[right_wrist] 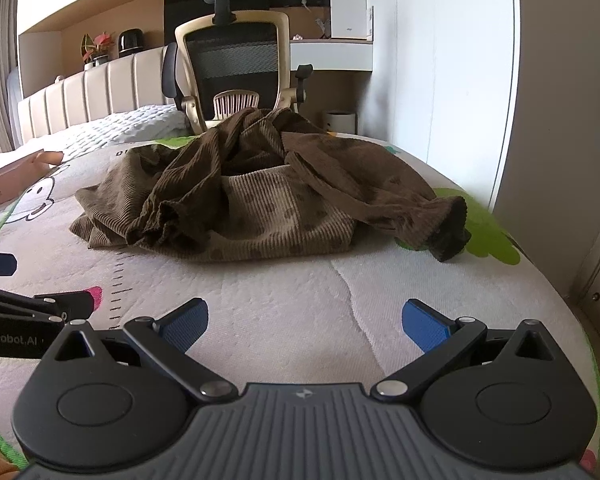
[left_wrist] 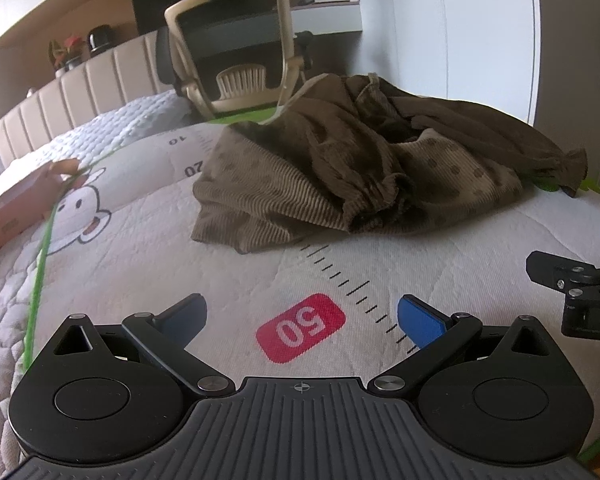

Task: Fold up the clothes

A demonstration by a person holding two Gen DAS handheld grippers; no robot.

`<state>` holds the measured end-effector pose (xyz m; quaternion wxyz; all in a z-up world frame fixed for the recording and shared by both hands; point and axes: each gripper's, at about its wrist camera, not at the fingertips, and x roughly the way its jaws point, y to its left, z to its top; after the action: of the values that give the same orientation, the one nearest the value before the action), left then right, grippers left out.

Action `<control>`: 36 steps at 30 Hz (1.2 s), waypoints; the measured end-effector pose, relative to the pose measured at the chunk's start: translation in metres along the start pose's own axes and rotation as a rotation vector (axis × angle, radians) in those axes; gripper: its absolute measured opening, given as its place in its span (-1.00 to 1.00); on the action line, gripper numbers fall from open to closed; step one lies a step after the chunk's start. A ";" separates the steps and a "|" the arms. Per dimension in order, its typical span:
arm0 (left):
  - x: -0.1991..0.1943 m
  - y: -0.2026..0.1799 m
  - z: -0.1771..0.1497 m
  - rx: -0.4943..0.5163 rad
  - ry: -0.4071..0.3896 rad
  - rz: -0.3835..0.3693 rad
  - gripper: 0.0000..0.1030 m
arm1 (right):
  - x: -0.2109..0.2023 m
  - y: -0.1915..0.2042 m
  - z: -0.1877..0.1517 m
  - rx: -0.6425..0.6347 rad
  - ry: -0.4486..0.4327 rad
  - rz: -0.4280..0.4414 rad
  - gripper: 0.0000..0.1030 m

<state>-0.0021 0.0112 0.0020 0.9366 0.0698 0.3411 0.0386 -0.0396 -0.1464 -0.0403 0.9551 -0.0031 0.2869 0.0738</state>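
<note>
- Both claws hover over the bed, aimed down and forward. The left gripper (left_wrist: 302, 320) has its blue pads spread as wide as they go, nothing between them but printed mattress cover (left_wrist: 228, 272).
- Same story on the right gripper (right_wrist: 305, 322): jaws fully apart, holding nothing, bare quilted cover beneath.
- The target is the brown garment (right_wrist: 236, 204), a crumpled heap lying further out on the bed, well apart from both claws, in front of the office chair (right_wrist: 236, 60).
- It looks like ribbed, corduroy-like cloth: soft, limp, light, likely to sag and drag rather than hold any shape. Not slippery, I'd judge; the ribs should give the pads good bite.
- Dark sleeves are flopped across a paler spotted body panel. One gathered cuff (right_wrist: 448, 232) pokes out at the near right; another bunches up left of centre.
- Best holds, by my reckoning: the cuffs or the near hem edge, pinching a single layer so the heap can be shaken out flat first.
</note>
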 end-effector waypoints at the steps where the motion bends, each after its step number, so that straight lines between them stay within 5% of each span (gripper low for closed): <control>1: 0.000 0.000 0.000 -0.002 0.000 0.000 1.00 | 0.000 0.000 0.000 0.000 0.002 0.001 1.00; 36: 0.004 0.007 0.001 -0.036 0.029 -0.022 1.00 | 0.007 0.004 0.001 -0.004 0.037 0.028 1.00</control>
<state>0.0016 0.0187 0.0011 0.9330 0.0488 0.3547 0.0356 -0.0343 -0.1418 -0.0432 0.9485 -0.0022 0.3043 0.0876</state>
